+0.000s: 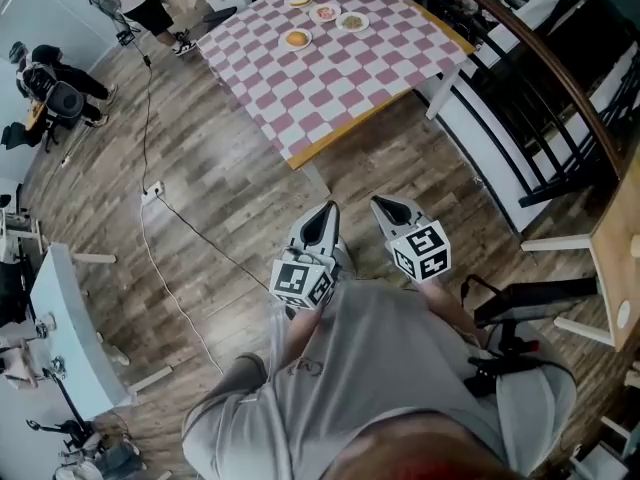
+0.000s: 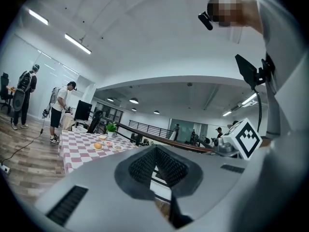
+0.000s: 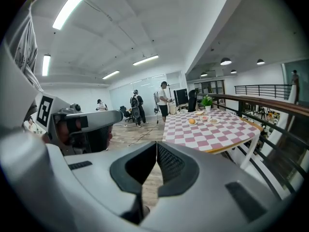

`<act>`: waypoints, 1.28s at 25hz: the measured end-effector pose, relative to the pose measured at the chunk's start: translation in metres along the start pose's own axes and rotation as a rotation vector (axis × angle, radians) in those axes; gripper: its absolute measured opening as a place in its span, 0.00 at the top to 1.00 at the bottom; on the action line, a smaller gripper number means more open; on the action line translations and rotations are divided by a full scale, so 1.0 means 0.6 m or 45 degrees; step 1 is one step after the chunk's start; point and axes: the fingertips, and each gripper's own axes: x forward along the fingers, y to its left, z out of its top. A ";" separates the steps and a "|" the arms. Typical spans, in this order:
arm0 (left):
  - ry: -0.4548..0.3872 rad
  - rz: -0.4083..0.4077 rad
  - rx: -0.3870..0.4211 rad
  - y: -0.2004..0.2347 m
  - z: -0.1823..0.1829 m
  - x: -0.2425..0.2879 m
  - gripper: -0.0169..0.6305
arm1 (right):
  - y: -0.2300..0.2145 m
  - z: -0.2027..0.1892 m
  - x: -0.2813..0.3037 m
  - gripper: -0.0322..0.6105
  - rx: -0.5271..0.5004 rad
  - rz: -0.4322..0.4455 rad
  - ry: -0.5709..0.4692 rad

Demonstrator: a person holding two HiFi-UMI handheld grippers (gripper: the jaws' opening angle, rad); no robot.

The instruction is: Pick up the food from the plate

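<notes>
One wood floor (image 1: 230,188) carries one table (image 1: 340,88) under a pink-and-white checked cloth, standing at the top of the head view. There are two grippers: the left gripper (image 1: 329,209) and the right gripper (image 1: 384,204). Four plates of food sit clustered at the table's far end, and the nearest plate (image 1: 297,39) holds one round bun (image 1: 297,37). Both grippers are held side by side in front of the person's body, above the floor and well short of the table, pointing toward it. Each gripper's jaws are pressed together with nothing between them.
</notes>
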 end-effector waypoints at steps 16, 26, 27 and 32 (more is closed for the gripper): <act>-0.058 0.000 0.113 0.279 0.123 0.119 0.96 | -0.040 0.184 0.212 0.93 -0.092 -0.066 0.005; -0.024 0.009 0.107 0.399 0.093 0.127 0.96 | -0.040 0.205 0.278 0.93 -0.081 -0.142 -0.038; -0.018 -0.003 0.112 0.402 0.090 0.129 0.96 | -0.041 0.201 0.278 0.93 -0.077 -0.151 -0.026; -0.004 -0.008 0.114 0.414 0.074 0.128 0.96 | -0.052 0.165 0.277 0.93 -0.045 -0.180 0.069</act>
